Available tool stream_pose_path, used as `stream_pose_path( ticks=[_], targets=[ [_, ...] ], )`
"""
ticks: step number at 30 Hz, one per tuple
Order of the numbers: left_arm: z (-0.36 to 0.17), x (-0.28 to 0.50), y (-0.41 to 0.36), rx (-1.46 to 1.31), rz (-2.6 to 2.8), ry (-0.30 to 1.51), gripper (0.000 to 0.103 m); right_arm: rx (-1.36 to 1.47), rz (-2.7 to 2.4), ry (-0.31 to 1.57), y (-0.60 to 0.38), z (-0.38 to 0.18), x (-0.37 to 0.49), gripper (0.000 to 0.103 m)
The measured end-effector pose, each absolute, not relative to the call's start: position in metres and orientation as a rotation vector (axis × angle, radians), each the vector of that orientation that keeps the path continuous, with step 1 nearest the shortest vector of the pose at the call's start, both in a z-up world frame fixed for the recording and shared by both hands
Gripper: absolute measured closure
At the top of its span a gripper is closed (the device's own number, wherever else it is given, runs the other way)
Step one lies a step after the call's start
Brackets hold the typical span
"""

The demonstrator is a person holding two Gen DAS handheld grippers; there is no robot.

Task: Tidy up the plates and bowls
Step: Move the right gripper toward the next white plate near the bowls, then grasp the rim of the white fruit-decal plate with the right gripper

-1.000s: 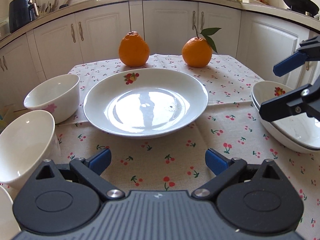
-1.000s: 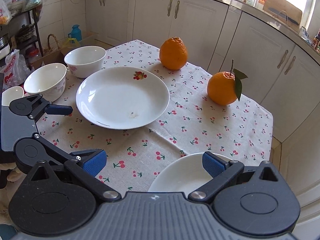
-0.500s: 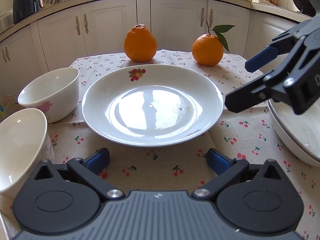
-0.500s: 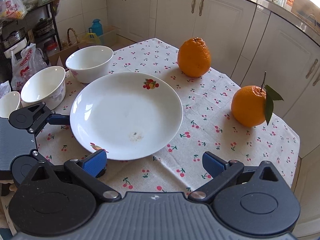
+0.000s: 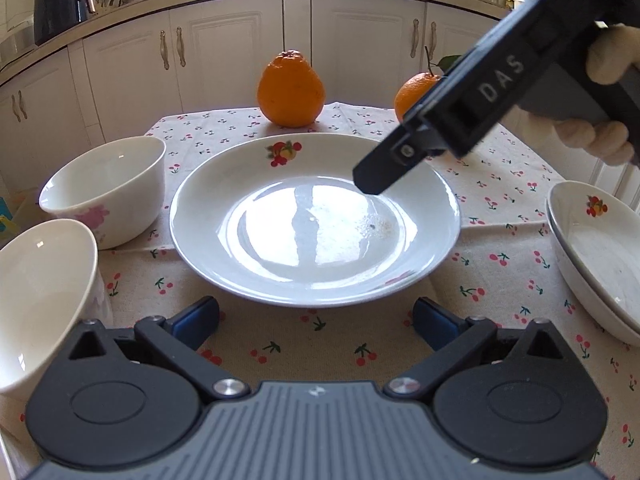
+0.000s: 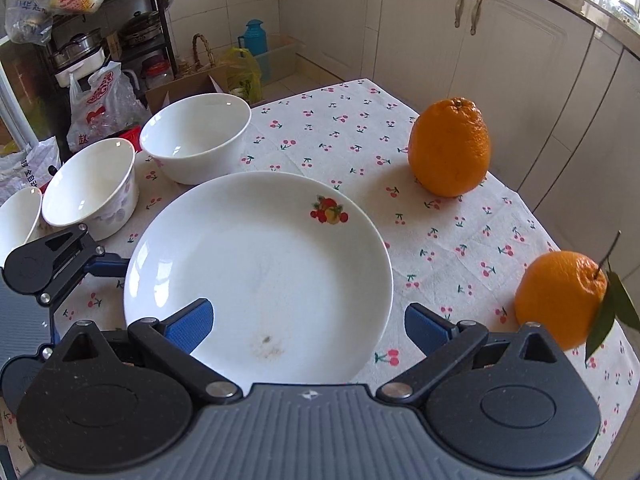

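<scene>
A large white plate [image 5: 316, 220] with a fruit print lies in the middle of the cherry-print cloth. My left gripper [image 5: 316, 316] stands open just short of its near rim, holding nothing. My right gripper [image 6: 308, 324] is open too and hovers over the plate [image 6: 260, 272] from the right side, its left pad above the plate and its right pad past the rim. In the left wrist view one of its fingers [image 5: 384, 172] reaches over the plate's far right. Two white bowls [image 5: 108, 188] [image 5: 40, 300] sit to the left. Stacked plates [image 5: 596, 252] lie at the right.
Two oranges [image 5: 290, 88] [image 5: 416, 94] stand at the far edge of the table. A third white bowl [image 6: 16, 216] shows at the left in the right wrist view. A gloved hand [image 5: 600, 128] holds the right gripper. White cabinets surround the table; bags and a rack stand beyond its left side.
My right gripper has swung left, from above the stacked plates to over the large plate. The left gripper has hardly moved and stays open.
</scene>
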State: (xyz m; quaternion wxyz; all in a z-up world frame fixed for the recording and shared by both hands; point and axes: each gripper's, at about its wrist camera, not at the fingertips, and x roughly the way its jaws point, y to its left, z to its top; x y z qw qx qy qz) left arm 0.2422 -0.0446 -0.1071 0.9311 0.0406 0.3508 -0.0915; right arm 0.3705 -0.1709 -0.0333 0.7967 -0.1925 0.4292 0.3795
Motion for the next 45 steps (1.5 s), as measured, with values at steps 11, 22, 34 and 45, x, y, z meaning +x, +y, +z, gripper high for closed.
stream_pose_path(
  ticks=[11,22,34,45],
  targets=[
    [-0.102,0.243,-0.046,0.094,-0.192,0.678,0.001,-0.325,0.92,0.978,-0.152,-0.051,0.432,0.007],
    [-0.104,0.245,-0.046,0.088,-0.191,0.678,0.003,-0.258,0.992,1.055,-0.151,-0.068,0.449,0.026],
    [-0.101,0.244,-0.043,0.081,-0.198,0.682,0.004,-0.189,1.021,1.078,-0.16,-0.067,0.451,0.024],
    [-0.096,0.236,-0.047,0.121,-0.233,0.694,0.004,-0.147,1.002,1.086,-0.171,-0.061,0.437,0.024]
  ],
)
